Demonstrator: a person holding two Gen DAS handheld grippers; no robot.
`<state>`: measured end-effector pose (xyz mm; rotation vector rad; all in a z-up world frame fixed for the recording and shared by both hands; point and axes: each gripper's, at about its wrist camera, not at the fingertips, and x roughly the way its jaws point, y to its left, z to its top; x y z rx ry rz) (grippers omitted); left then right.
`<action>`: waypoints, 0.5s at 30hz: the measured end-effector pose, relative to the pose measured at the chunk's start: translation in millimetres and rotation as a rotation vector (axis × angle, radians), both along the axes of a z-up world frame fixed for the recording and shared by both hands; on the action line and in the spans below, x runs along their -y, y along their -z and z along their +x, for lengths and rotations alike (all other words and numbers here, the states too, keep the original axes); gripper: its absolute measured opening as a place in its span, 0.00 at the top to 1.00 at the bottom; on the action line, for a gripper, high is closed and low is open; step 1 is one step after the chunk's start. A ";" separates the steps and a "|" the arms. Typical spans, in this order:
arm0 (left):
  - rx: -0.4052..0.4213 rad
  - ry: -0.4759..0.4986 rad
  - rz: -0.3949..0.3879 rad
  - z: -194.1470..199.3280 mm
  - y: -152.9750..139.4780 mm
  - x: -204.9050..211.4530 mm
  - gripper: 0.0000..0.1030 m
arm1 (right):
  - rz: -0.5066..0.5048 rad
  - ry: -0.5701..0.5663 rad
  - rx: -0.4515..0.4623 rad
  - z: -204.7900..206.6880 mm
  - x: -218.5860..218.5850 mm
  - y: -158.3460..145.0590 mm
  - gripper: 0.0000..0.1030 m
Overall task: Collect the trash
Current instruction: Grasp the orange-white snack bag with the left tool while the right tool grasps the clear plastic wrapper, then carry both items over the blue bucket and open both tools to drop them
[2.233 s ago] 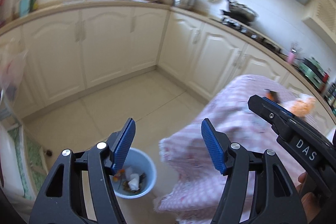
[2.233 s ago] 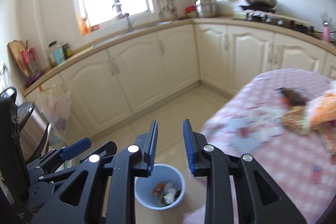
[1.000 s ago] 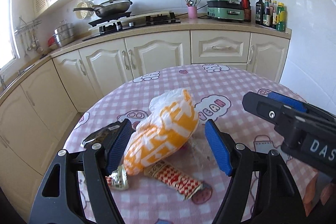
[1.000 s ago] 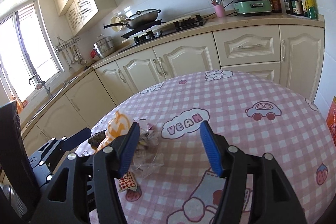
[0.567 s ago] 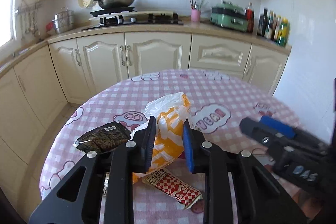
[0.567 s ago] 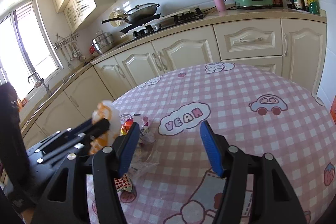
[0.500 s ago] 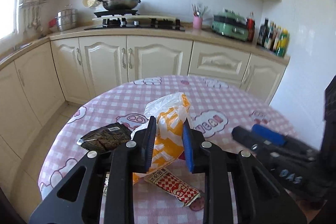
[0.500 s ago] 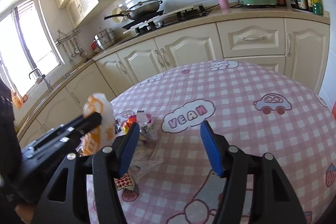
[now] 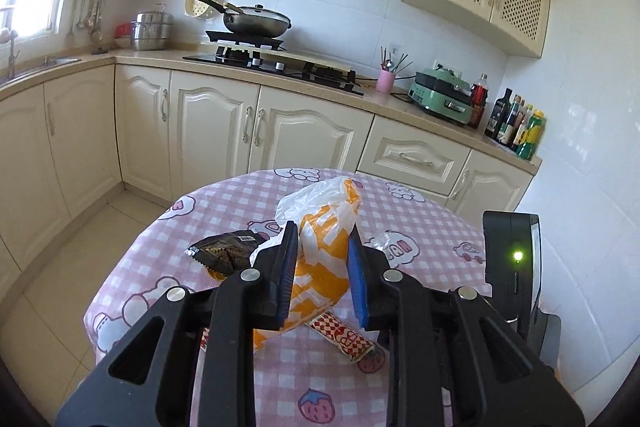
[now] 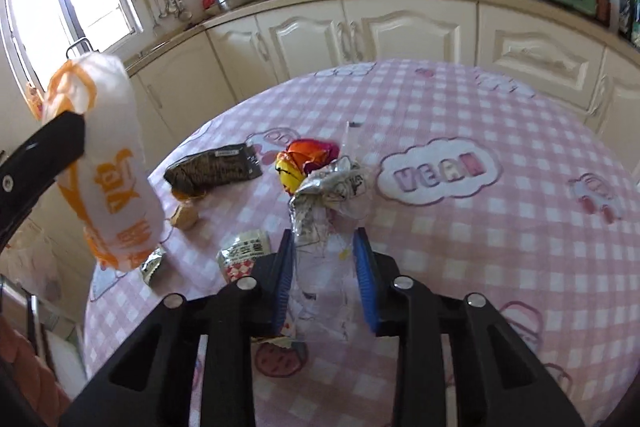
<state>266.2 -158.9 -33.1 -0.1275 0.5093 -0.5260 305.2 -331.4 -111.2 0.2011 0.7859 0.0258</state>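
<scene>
The red-checked wrapper (image 9: 343, 335) lies partly hidden behind the orange-and-white bag (image 9: 320, 267).

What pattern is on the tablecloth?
Pink-and-white checks with cartoon pictures on the tablecloth; clearest in the right wrist view.

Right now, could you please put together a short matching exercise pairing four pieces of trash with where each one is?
Things:
1. orange-and-white bag
2. clear plastic wrapper
3. dark snack packet
4. red checkered wrapper

Places:
A. lying flat on the tablecloth, near its edge on the window side
B. between the fingers of the right hand-held gripper
C. lifted clear of the table, clamped in the left hand-held gripper
D. on the tablecloth, under the lifted bag in the left wrist view

Pairs: 1-C, 2-B, 3-A, 4-D
</scene>
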 end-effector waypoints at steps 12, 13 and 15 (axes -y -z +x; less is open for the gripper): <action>0.088 -0.094 -0.101 -53.7 -30.8 -79.5 0.79 | 0.037 -0.136 0.193 -55.8 -64.7 -72.1 0.76; 0.087 -0.114 -0.105 -59.5 -30.5 -93.7 0.79 | 0.041 -0.160 0.199 -58.5 -74.8 -75.4 0.76; 0.087 -0.150 -0.108 -67.2 -29.5 -114.2 0.79 | 0.049 -0.219 0.204 -61.8 -100.7 -79.9 0.76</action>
